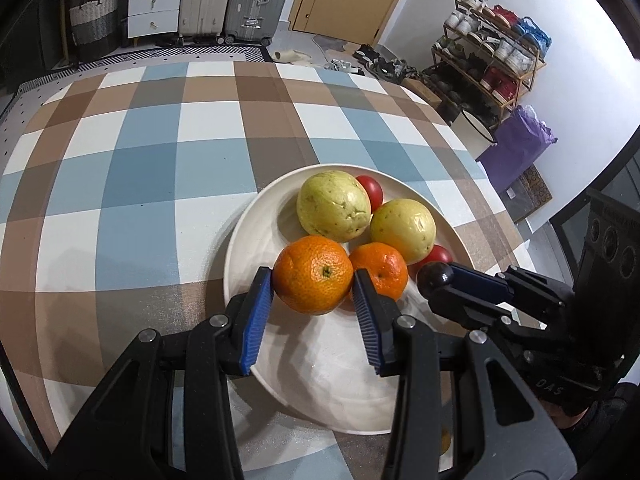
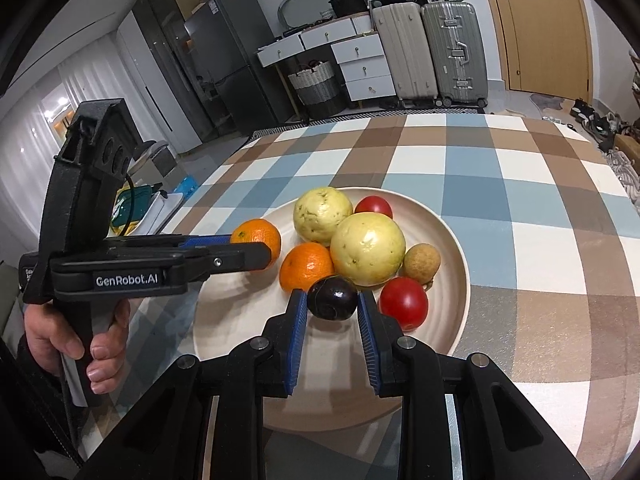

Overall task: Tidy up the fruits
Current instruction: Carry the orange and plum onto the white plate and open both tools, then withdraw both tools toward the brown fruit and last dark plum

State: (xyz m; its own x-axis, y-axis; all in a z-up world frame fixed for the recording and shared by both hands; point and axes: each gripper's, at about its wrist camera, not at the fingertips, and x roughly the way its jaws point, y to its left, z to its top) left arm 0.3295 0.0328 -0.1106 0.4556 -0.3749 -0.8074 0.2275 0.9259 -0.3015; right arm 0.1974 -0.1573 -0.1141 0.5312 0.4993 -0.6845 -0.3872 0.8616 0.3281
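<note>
A white plate (image 1: 248, 240) (image 2: 452, 240) on the checked tablecloth holds two yellow-green guavas (image 1: 334, 206) (image 2: 368, 248), a second orange (image 1: 380, 270) (image 2: 306, 266), two red tomatoes (image 2: 404, 302) and a small brown fruit (image 2: 422, 262). My left gripper (image 1: 314, 282) is shut on an orange (image 1: 314, 274) (image 2: 258, 236) over the plate's left side. My right gripper (image 2: 332, 300) is shut on a dark purple round fruit (image 2: 332, 298) (image 1: 435, 276) over the plate's near part. Each gripper shows in the other's view.
The checked tablecloth (image 1: 140, 168) covers the table around the plate. The table edge runs close on the right in the left wrist view, with a shoe rack (image 1: 488, 64) beyond. Suitcases (image 2: 432, 52) and drawers stand at the far wall.
</note>
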